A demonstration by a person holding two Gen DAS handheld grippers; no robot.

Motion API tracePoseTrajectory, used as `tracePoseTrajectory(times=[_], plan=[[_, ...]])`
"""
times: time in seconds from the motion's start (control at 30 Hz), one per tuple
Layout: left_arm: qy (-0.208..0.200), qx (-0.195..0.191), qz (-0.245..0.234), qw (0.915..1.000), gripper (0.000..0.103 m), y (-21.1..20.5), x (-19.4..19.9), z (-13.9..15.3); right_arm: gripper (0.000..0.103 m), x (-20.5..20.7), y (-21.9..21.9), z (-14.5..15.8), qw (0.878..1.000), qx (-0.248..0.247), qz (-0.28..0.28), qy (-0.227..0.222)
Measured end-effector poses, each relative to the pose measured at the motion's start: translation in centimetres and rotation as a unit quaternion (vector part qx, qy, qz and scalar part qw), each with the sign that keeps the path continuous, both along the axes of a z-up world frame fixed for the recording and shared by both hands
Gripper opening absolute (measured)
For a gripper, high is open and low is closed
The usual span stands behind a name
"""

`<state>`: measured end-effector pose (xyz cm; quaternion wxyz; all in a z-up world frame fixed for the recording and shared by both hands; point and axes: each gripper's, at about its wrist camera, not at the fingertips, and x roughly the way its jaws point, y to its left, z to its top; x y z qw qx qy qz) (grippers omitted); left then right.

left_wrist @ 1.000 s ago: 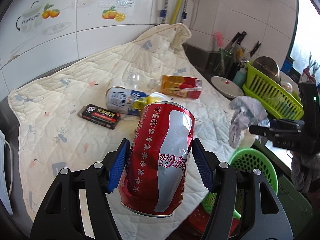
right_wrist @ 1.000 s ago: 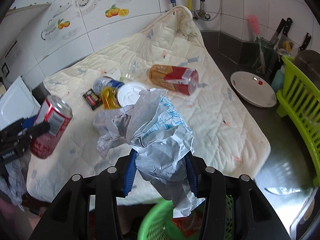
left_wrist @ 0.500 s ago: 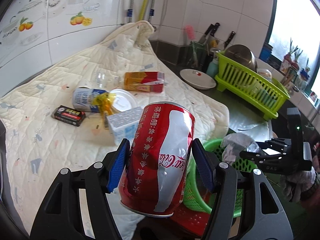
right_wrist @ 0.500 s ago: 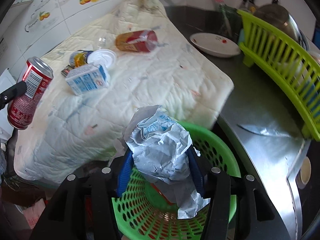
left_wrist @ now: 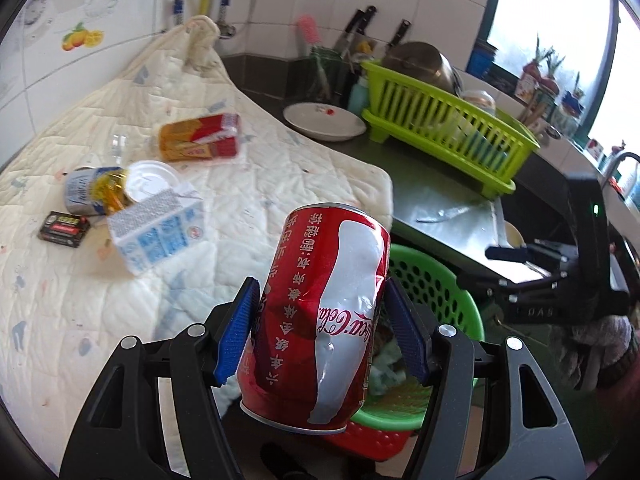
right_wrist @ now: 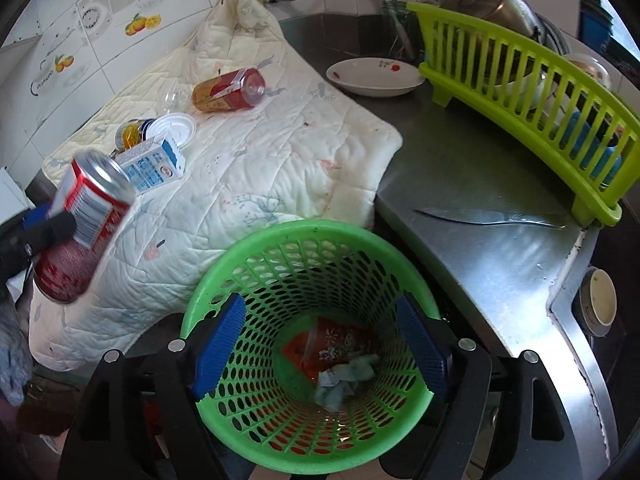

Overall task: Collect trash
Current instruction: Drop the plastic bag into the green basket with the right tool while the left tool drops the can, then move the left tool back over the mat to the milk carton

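the red can (left_wrist: 320, 312) hides much of the green basket (left_wrist: 436, 288) behind it; beside the basket in the right wrist view, the same can (right_wrist: 84, 216) is motion-blurred, its label unreadable.

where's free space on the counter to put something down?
Bare steel between the quilt edge, plate and dish rack, short of the knife. The quilt's near half is also bare. Crowded: its far left, around the carton and cans.
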<state>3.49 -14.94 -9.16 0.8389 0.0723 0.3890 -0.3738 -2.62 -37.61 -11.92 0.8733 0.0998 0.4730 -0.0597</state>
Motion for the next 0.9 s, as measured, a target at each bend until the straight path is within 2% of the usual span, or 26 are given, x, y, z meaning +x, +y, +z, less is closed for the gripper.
tracePoseTrajectory(times=[0.2, 0.47, 0.57, 0.77, 0.9], plan=[[0.022, 0.02, -0.061, 0.9977, 0.063, -3.8, -2.6, -2.9, 0.079, -1.5, -1.4, 1.8, 1.0, 0.0, -0.014, -0.026], [0.063, 0.038, -0.126, 0.9893, 0.064, -8.5, -5.0, -6.7, 0.08, -2.8, -2.6, 3.0, 0.999, 0.003, -0.027, -0.042], [0.071, 0.041, -0.14, 0.9868, 0.065, -9.5, -5.5, -7.5, 0.08, -3.3, -3.0, 3.1, 0.998, 0.005, -0.033, -0.045], [0.079, 0.04, -0.14, 0.9862, 0.079, -9.9, -5.6, -7.9, 0.08, -3.8, -3.5, 3.2, 0.998, 0.005, -0.035, -0.045], [0.075, 0.04, -0.126, 0.9884, 0.079, -9.1, -5.1, -7.5, 0.081, -3.6, -3.3, 3.3, 0.998, 0.007, -0.031, -0.047]])
